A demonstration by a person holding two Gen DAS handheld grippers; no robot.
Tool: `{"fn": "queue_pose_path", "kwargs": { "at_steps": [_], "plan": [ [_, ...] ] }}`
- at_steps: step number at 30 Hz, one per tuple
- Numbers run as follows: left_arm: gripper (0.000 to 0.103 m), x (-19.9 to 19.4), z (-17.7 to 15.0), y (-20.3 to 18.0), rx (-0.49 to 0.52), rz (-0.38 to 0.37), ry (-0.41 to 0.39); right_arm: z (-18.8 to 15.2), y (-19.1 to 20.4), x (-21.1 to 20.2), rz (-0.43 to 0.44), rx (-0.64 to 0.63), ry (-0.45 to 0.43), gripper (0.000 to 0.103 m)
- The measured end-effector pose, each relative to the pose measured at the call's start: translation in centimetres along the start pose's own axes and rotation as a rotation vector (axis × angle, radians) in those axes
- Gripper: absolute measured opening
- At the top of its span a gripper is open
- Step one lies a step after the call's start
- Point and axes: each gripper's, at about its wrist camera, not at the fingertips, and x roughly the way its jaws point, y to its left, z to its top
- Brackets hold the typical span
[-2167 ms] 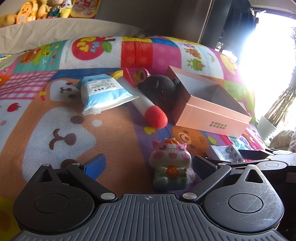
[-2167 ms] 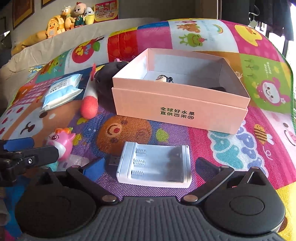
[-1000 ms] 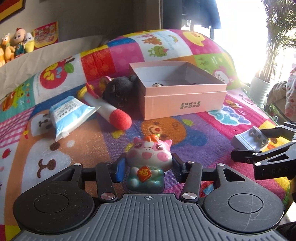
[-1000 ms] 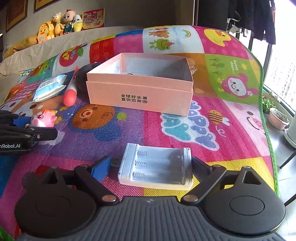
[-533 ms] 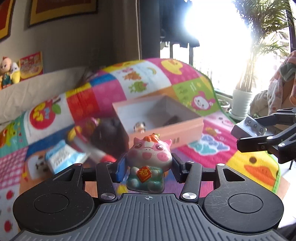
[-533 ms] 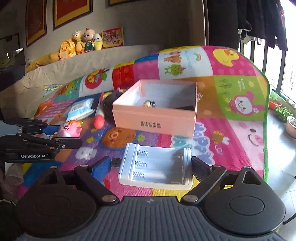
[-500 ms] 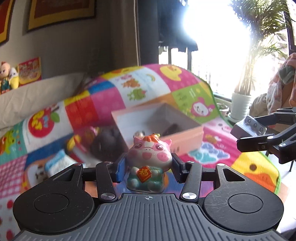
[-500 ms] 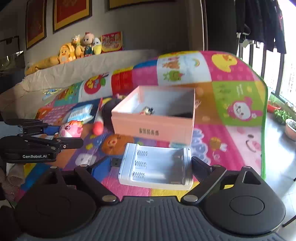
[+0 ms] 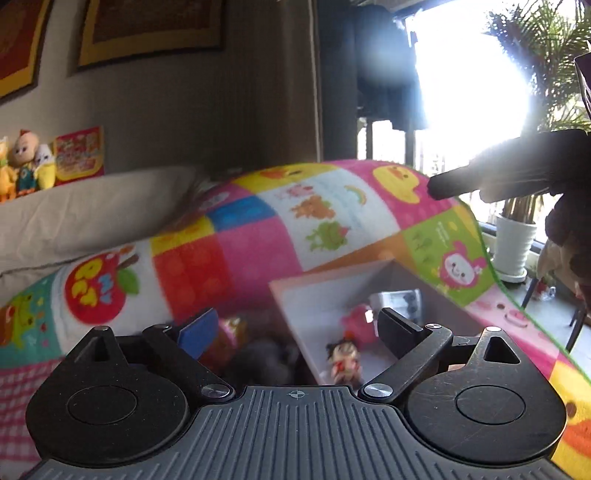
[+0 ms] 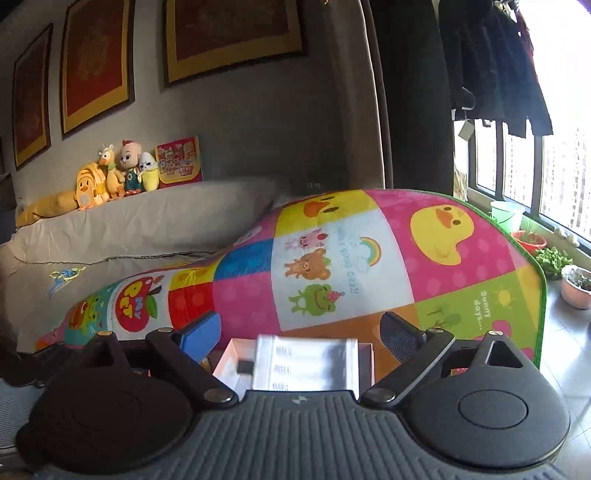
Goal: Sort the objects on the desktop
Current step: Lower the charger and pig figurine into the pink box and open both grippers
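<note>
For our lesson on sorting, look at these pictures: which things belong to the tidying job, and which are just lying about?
Belong to the job: pink box; battery case; pink pig toy; small figurine; dark plush beside the box.

Just lying about: plush dolls on the sofa back; potted plant; framed pictures; play mat.

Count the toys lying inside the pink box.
2: a pink pig toy near the middle of the pink box, and a small doll nearer the camera. Part of the floor is hidden, so more may be there.
</note>
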Motion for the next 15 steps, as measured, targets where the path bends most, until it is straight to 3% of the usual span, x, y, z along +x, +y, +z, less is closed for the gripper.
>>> {"fn": "queue_pose_path", "kwargs": {
  "at_steps": [5,9,15],
  "plan": [
    [0.098,-1.9,-6.5,3.3,-0.078,0.103,0.123,-4.8,0.1,0.9,-0.047,-0.031,0.051,0.094],
    [0.098,-3.1,-9.4,6.0,-0.202,0.161,0.163,-8.4,2.6,0.5,-0.061,-0.153,0.075,0.094],
    [0.099,-4.7,-10.7,8.8,-0.395,0.257,0.105,-13.6,9.7,-1.7,0.099,-0.376,0.106,0.092]
  ]
}}
